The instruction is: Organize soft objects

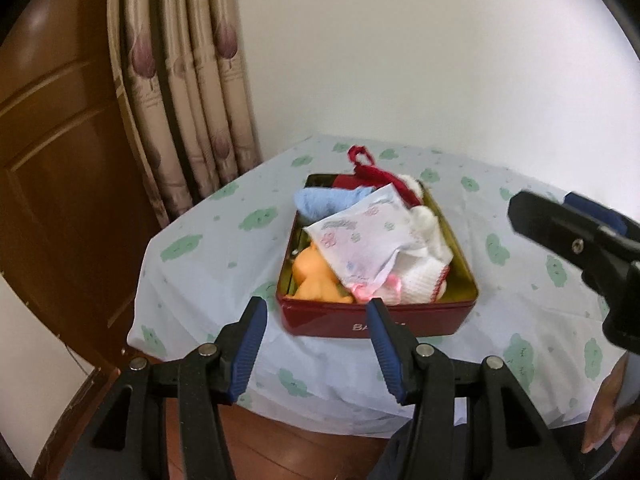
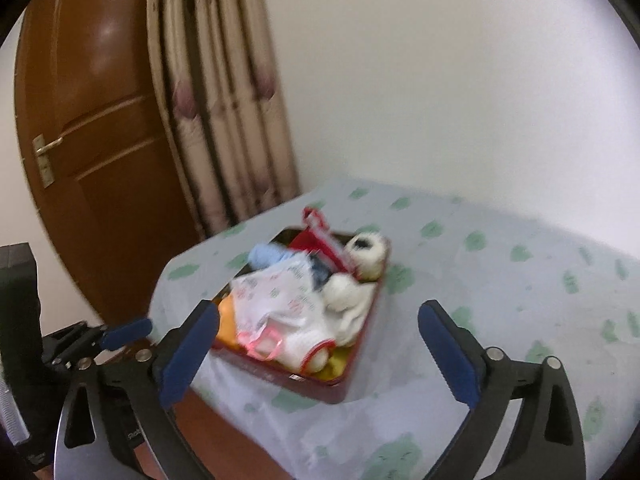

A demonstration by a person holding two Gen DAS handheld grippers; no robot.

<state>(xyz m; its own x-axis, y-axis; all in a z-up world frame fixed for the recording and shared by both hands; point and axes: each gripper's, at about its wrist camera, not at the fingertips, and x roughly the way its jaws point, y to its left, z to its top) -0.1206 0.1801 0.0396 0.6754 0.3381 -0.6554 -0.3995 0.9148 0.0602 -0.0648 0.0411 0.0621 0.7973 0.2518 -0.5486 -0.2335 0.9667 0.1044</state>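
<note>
Soft things fill a shallow red tin (image 1: 374, 322) that sits on the table (image 1: 500, 300), near its curtain-side corner. The tin is rectangular with rounded corners, glossy red outside with white lettering on the near wall, partly hidden by a finger, and dull gold inside. In the left wrist view its long axis runs away from the camera toward the wall; in the right wrist view it runs slantwise, near right corner to far left.

On top lies a thin white cloth (image 1: 360, 240) printed with small pink and blue flowers, creased and spread at an angle. A pale blue fuzzy roll (image 1: 320, 202) lies beneath its far edge. A red fabric piece with a looped cord (image 1: 362, 164) sticks up over the far rim. A white plush toy (image 2: 366, 254) with dark patches rests at the far right, and a white knitted piece with red trim (image 1: 420, 284) lies at the near right. A smooth orange rubbery toy (image 1: 316, 280) shows at the near left, beside a pink ribbon (image 1: 370, 290).

The tablecloth (image 1: 200, 280) is pale with green blotches and hangs over the edge.

The left gripper (image 1: 318, 310) stands partly open and empty in front of the tin. The right gripper (image 2: 318, 316) is spread wide and empty, short of the tin.
</note>
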